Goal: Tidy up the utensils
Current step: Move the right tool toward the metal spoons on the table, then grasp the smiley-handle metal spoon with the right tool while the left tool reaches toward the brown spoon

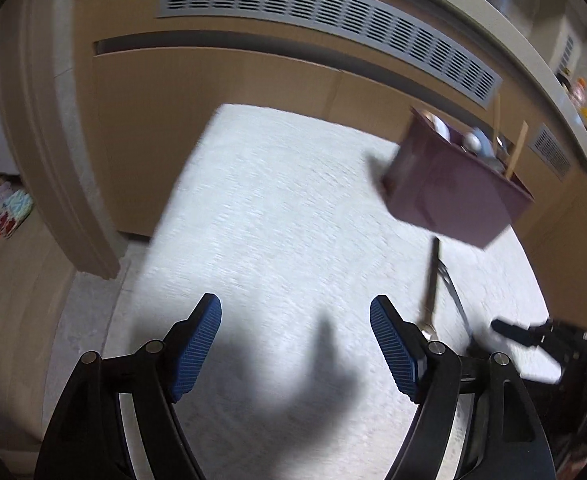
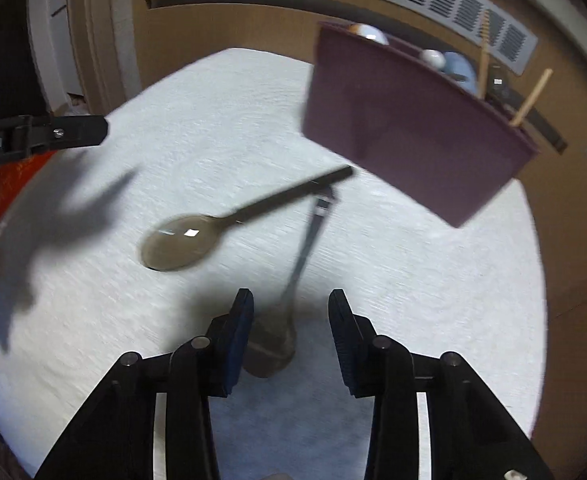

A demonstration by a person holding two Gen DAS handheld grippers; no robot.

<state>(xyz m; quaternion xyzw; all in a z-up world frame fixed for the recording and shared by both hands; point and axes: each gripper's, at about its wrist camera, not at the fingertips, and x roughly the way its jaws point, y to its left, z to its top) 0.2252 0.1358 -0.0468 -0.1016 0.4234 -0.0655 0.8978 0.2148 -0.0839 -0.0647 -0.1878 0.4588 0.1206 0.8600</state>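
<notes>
- Surface: a table with a white textured cloth [image 2: 413, 280]; both views are motion-blurred. Dark gripper shadows fall on the cloth ahead of and between the fingers.
- Room: beyond the table's far edge runs tan wood cabinetry [image 1: 213, 92] with a long grey vent grille [image 1: 325, 20] above the panels. To the left of the left gripper's fingers a pale curved door frame [image 1: 41, 128] shows, with a red patch and some cloth items low at the far left edge.
- Left gripper [image 1: 295, 344]: fingers spread wide, blue ribbed pads [image 1: 197, 352] facing each other, nothing between them, held over bare cloth.
- Right gripper [image 2: 289, 332]: fingers parted, holding nothing. A spoon bowl [image 2: 271, 344] lies on the cloth between the fingertips, nearer the left finger; contact cannot be told. Its handle runs forward, away from the fingers.
- A second spoon [image 2: 221, 228] lies ahead and left of the right fingers, bowl left, dark handle angled toward the holder; the two handle ends lie close together.
- A purple utensil holder [image 2: 409, 128] stands ahead and right of both grippers, near the far edge, holding spoons and wooden chopsticks [image 2: 531, 98] that rise above its rim.
</notes>
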